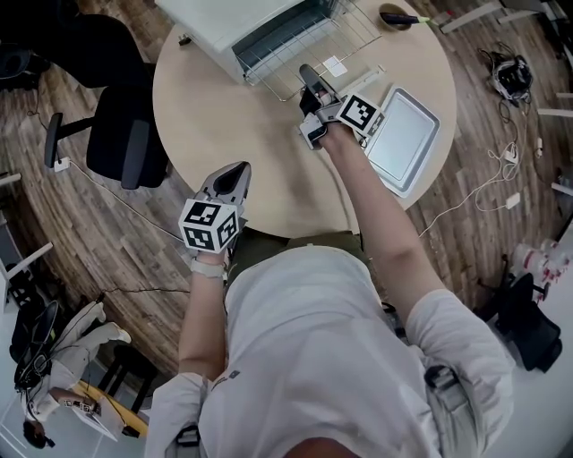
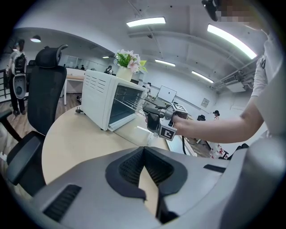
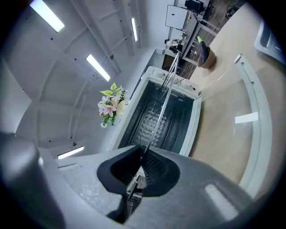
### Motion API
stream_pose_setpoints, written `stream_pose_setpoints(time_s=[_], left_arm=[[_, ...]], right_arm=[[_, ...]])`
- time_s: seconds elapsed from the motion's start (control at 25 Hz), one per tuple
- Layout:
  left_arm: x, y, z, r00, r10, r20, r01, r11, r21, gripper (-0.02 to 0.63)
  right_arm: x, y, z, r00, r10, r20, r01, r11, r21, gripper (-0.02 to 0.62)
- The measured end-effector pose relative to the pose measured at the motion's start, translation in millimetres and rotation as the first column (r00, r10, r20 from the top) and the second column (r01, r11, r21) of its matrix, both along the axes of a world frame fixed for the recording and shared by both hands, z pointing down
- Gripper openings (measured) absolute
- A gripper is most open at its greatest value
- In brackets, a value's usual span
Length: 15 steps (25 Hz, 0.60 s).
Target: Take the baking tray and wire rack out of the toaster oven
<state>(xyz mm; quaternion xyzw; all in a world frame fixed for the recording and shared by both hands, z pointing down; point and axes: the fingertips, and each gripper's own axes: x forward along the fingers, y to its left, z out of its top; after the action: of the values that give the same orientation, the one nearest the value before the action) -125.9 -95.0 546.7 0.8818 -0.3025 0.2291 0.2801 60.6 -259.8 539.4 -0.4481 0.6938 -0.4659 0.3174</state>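
Head view, items recorded:

- Table (image 1: pixel 224 125): round, pale wood, filling the upper middle of the frame.
- Toaster oven (image 1: pixel 224 27): white, at the table's top edge, mouth facing the lower right.
- Wire rack (image 1: pixel 345 40): partly drawn out of the oven mouth, its front edge reaching toward the frame's centre.
- Right gripper (image 1: pixel 309 76): at the rack's front edge, arm stretched across the table from below.
- Baking tray (image 1: pixel 407 134): already out of the oven, lying flat on the table just right of the right gripper and near the table's right rim.
- Left gripper (image 1: pixel 235 172): over the table's lower edge, well apart from the oven, the rack and the tray.
- Small dark bowl (image 1: pixel 394 16): at the table's top, right of the oven.
- Black office chair (image 1: pixel 116 134): on the wooden floor, left of the table.

Right gripper view: the jaws were clamped on a thin wire of the rack, which ran up from between the pads into the open oven. The glass oven door (image 3: pixel 232 112) lay folded down at the right. Flowers (image 3: pixel 111 105) stood on the oven top.

Left gripper view: the jaw tips met with nothing between them, bare tabletop beyond.
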Motion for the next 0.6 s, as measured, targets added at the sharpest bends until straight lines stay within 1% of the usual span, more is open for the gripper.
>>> stream_pose_setpoints(time_s=[0.04, 0.16, 0.2, 0.32, 0.48, 0.6], left_arm=[[2, 2, 0, 1.000, -0.001, 0.000, 0.001, 1.000, 0.000, 0.000], [7, 10, -3, 1.000, -0.002, -0.001, 0.002, 1.000, 0.003, 0.000], [9, 13, -3, 1.000, -0.003, -0.002, 0.003, 1.000, 0.005, 0.000], [18, 21, -4, 1.000, -0.004, -0.002, 0.004, 1.000, 0.006, 0.000], [27, 33, -3, 1.000, -0.009, 0.002, 0.009, 1.000, 0.007, 0.000], [29, 38, -2, 1.000, -0.020, 0.001, 0.020, 1.000, 0.007, 0.000]], right_arm=[[1, 5, -1, 1.000, -0.001, 0.020, 0.001, 1.000, 0.006, 0.011], [0, 17, -17, 0.991, -0.026, 0.128, 0.017, 0.997, 0.073, 0.008], [2, 22, -19, 0.990, -0.027, 0.138, 0.017, 0.997, 0.079, 0.008], [12, 39, -16, 0.990, -0.027, 0.138, 0.017, 0.997, 0.072, 0.006], [19, 67, -11, 0.989, -0.058, 0.135, 0.050, 0.997, 0.066, 0.005], [20, 84, 0, 0.991, -0.067, 0.119, 0.063, 0.998, 0.030, 0.005]])
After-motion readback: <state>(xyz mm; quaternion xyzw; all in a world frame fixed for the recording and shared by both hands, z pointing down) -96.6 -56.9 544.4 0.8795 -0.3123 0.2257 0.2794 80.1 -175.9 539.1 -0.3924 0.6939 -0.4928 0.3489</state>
